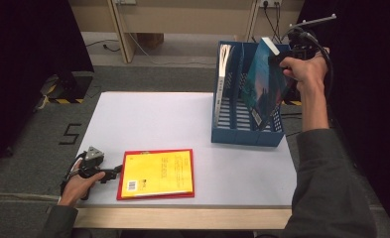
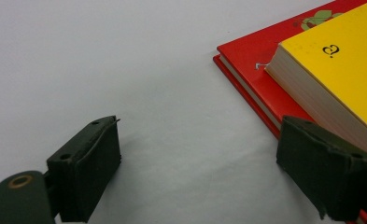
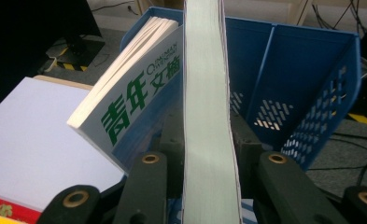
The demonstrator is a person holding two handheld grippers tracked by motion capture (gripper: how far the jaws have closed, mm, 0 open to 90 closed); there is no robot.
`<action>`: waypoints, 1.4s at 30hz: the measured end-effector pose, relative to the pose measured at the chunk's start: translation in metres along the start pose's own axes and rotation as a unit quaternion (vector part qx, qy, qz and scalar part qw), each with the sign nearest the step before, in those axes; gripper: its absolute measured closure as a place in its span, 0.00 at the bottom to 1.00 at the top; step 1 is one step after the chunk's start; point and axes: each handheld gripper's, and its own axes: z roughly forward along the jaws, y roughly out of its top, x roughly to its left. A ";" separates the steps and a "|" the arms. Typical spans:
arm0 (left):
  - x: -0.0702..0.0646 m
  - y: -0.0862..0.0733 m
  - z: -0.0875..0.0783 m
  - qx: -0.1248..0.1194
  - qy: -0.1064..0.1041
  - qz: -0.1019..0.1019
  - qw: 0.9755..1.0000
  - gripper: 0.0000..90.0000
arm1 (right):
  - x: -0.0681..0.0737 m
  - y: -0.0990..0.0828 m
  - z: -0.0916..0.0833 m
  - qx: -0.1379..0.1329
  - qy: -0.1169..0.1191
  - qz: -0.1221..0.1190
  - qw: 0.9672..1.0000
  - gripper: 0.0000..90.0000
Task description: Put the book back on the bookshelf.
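A blue file rack stands at the table's right rear, with a white book with green lettering leaning in its left slot. My right gripper is shut on a teal-covered book, held upright and tilted over the rack's right side; its page edge runs up between the jaws. Near the front left, a yellow book lies on a red book. My left gripper rests open on the table just left of them, nothing between its pads.
The white table has bare room across its left and middle. The rack's right compartment has perforated blue walls. Grey floor with cables and wooden furniture legs lies beyond the table's far edge.
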 end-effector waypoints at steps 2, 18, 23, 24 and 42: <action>0.000 0.000 0.000 0.000 0.000 0.000 1.000 0.14 | 0.000 0.002 0.007 0.001 0.002 0.006 1.000 0.81; 0.000 0.000 0.000 0.000 0.000 0.002 1.000 0.14 | -0.010 0.012 0.070 0.012 -0.014 0.043 0.999 0.81; 0.000 0.000 0.000 0.000 0.002 0.002 1.000 0.14 | -0.006 0.014 0.088 0.015 -0.015 0.043 0.999 0.81; 0.000 0.000 0.000 0.000 0.003 0.002 1.000 0.14 | -0.005 0.014 0.091 0.016 -0.017 0.044 0.999 0.81; 0.000 0.000 0.000 0.000 0.003 0.003 1.000 0.14 | -0.004 0.000 0.148 0.019 -0.023 0.066 0.997 0.79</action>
